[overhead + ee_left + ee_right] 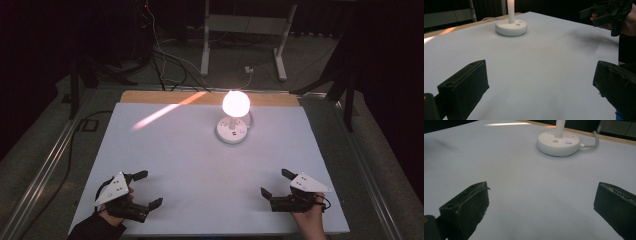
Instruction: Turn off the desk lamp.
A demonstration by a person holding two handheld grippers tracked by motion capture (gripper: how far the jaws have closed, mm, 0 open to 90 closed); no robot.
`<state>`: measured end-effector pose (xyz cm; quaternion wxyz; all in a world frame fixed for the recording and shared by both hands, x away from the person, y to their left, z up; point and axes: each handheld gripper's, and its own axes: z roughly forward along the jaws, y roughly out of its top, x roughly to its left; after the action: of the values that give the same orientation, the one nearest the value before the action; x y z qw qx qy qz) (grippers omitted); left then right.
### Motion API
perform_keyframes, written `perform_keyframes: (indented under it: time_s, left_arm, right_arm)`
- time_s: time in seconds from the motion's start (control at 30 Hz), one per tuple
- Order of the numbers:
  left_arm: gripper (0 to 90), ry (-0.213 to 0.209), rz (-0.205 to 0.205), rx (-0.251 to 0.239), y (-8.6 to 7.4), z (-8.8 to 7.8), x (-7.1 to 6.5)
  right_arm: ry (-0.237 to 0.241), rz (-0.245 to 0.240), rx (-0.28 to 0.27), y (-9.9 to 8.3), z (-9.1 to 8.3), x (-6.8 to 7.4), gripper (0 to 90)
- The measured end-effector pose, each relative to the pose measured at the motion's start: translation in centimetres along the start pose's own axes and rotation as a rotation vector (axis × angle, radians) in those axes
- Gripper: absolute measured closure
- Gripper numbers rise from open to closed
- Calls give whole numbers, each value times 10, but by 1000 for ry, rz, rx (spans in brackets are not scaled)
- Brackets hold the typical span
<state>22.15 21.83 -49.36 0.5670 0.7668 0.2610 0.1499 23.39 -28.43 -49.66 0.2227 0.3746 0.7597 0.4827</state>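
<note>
Lamp point(234, 117) — glowing globe likely fragile and hot, round base looks weighty; grasp the slim stem. Left gripper point(144, 189) and right gripper point(276, 183) both gape, empty.

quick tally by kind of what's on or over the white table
lit white globe lamp on a round white base: 1
black two-jaw grippers, left and right, both open and empty: 2
total: 3
</note>
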Motion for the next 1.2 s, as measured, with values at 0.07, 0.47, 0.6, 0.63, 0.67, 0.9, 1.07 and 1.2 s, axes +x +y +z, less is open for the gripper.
perform_keyframes:
  time_s: [0.07,0.47,0.6,0.63,0.67,0.9,1.07,1.2]
  left_arm:
    - [6,-3,2,0,0,0,0]
    - [6,-13,-11,-8,0,0,0]
    - [6,-16,-13,-4,1,0,0]
    - [6,-15,-14,-7,1,0,0]
    - [6,-15,-18,-10,1,-1,0]
    - [6,-18,-26,-13,1,-1,0]
    - [6,-22,-36,-23,1,-1,0]
    - [6,-21,-29,-18,2,-1,0]
  right_arm:
    - [-3,-7,5,0,0,0,0]
    - [-14,8,60,5,0,0,0]
    - [-11,36,69,8,-2,0,0]
    - [-11,36,69,8,-2,0,0]
    - [-11,42,77,10,-2,2,0]
    - [13,46,101,19,-2,5,0]
    - [25,47,99,26,0,5,0]
    - [26,45,103,32,2,5,0]
